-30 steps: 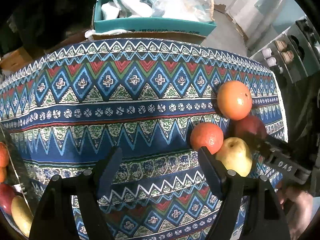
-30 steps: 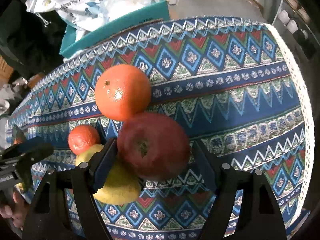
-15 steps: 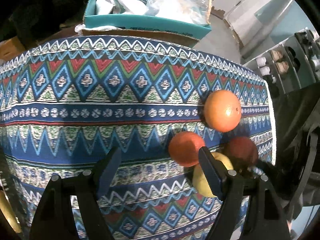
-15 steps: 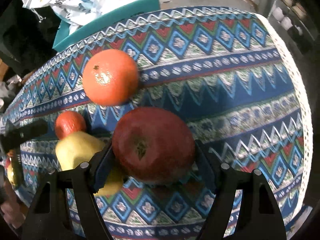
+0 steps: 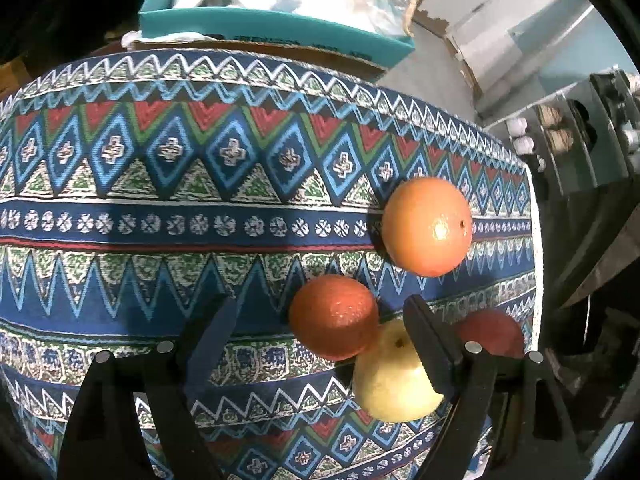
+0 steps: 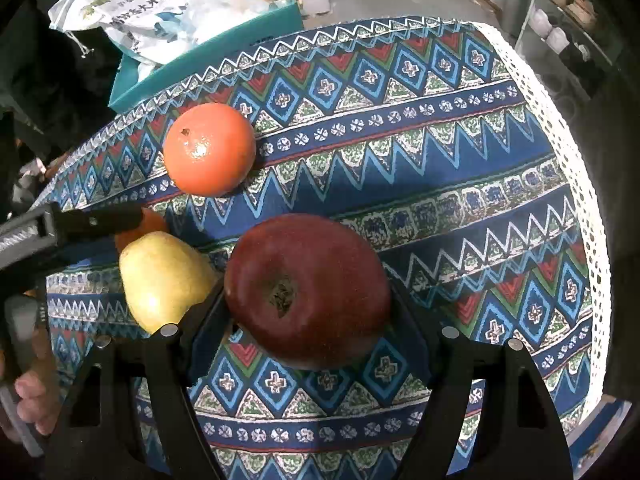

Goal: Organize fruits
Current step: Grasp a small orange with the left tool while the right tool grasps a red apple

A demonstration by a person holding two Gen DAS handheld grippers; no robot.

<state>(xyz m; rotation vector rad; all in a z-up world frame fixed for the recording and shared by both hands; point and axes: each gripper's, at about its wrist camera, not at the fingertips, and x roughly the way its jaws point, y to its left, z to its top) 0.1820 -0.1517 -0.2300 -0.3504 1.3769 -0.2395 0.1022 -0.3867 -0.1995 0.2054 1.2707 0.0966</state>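
Note:
A patterned tablecloth (image 5: 200,240) bears the fruit. My right gripper (image 6: 306,308) is shut on a dark red apple (image 6: 308,288) and holds it just above the cloth. To its left lie a yellow pear (image 6: 164,280) and a large orange (image 6: 210,154). The left gripper's finger partly hides a small orange (image 6: 154,220). My left gripper (image 5: 320,332) points down with its jaws opening. The small orange (image 5: 334,316) sits between its fingers, untouched. The pear (image 5: 388,376) lies behind its right finger. The large orange (image 5: 426,226) and the apple (image 5: 492,334) lie further right.
A teal box (image 5: 276,28) full of white bags stands behind the table. The cloth's white lace edge (image 6: 580,184) marks the table's right side. Beyond it is a shelf (image 5: 560,140) with small items. A hand (image 6: 32,400) holds the left gripper.
My left gripper moved right and lower over the small orange, and its jaws spread wider. My right gripper kept its hold on the apple and drew it away from the pear.

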